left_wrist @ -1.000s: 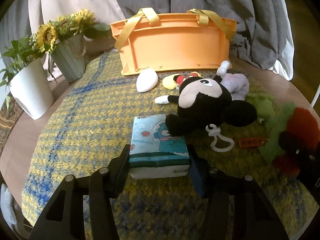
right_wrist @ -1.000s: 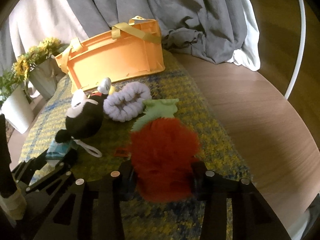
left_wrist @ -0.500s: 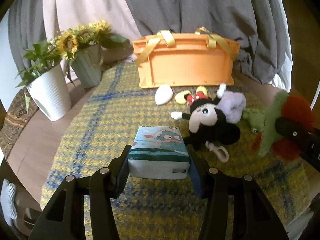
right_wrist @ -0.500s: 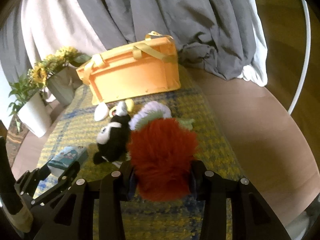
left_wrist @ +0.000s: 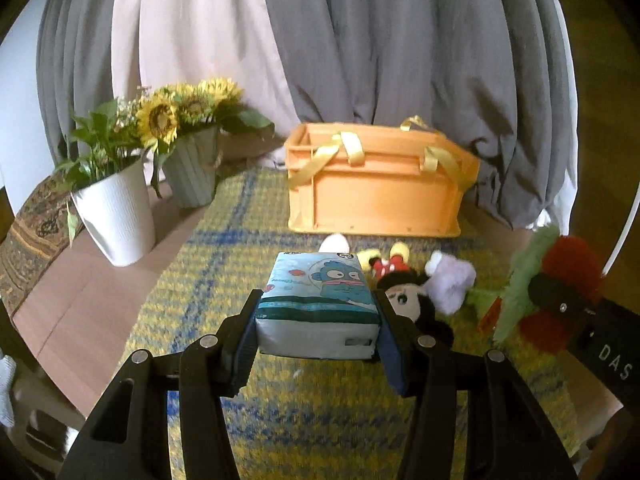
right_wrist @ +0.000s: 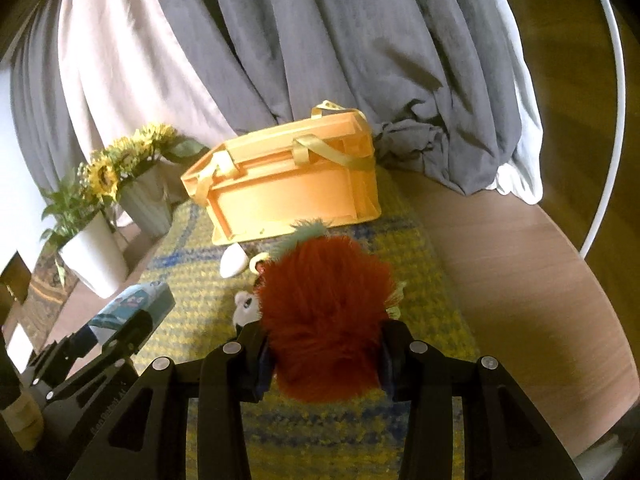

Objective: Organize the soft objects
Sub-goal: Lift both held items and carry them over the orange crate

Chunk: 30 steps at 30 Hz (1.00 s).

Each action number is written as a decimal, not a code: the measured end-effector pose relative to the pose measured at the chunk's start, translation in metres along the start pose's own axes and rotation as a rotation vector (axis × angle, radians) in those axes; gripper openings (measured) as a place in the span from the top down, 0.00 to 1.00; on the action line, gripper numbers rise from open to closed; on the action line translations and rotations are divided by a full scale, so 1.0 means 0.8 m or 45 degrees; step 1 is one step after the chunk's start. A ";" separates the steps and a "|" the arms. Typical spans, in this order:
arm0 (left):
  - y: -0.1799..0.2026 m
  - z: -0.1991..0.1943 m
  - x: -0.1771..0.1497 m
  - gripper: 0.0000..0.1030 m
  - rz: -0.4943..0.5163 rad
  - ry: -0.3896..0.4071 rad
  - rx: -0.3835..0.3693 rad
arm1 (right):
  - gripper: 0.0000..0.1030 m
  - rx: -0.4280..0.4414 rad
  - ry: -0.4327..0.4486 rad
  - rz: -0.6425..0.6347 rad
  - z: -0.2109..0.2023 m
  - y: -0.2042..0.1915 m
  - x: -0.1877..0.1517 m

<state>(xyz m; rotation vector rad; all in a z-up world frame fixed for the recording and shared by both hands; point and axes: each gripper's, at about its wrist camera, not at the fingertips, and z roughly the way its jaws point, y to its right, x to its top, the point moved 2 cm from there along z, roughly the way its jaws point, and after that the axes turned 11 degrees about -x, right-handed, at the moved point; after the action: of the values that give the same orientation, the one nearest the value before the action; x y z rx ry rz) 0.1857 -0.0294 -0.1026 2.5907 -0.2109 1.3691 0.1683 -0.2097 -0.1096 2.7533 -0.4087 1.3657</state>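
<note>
My left gripper (left_wrist: 318, 322) is shut on a blue tissue pack (left_wrist: 318, 300) with a cartoon print, held above the yellow and blue mat (left_wrist: 192, 300). My right gripper (right_wrist: 324, 356) is shut on a red and green furry plush (right_wrist: 324, 312), also lifted off the mat; the same plush (left_wrist: 560, 280) shows at the right of the left wrist view. An orange basket (left_wrist: 376, 196) with yellow straps stands at the far side of the mat. In front of it lie a black mouse plush (left_wrist: 408, 300), a lilac scrunchie (left_wrist: 450, 284) and a white soft piece (left_wrist: 334, 242).
A white pot with a green plant (left_wrist: 116, 212) and a grey-green pot of sunflowers (left_wrist: 192, 176) stand at the left on the round wooden table (right_wrist: 520, 280). Grey and white curtains (left_wrist: 360, 40) hang behind the basket. A white hoop (right_wrist: 612, 120) is at the right.
Both grippers have risen with their loads: the tissue pack has left the mat, the red plush hangs higher. The basket and the curtains now show from higher up.
</note>
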 end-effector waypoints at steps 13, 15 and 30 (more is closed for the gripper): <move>-0.002 -0.009 0.072 0.50 0.054 0.133 -0.075 | 0.59 -0.017 0.109 0.026 -0.020 -0.016 0.058; -0.002 -0.010 0.082 0.50 0.064 0.165 -0.078 | 0.59 -0.020 0.126 0.038 -0.021 -0.017 0.069; -0.010 -0.001 0.146 0.50 0.100 0.320 -0.142 | 0.59 -0.021 0.268 0.075 -0.023 -0.033 0.127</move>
<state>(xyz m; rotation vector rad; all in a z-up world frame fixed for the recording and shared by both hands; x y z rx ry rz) 0.2524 -0.0248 -0.0059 2.3162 -0.3405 1.6433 0.2196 -0.2034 -0.0160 2.5681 -0.4891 1.6368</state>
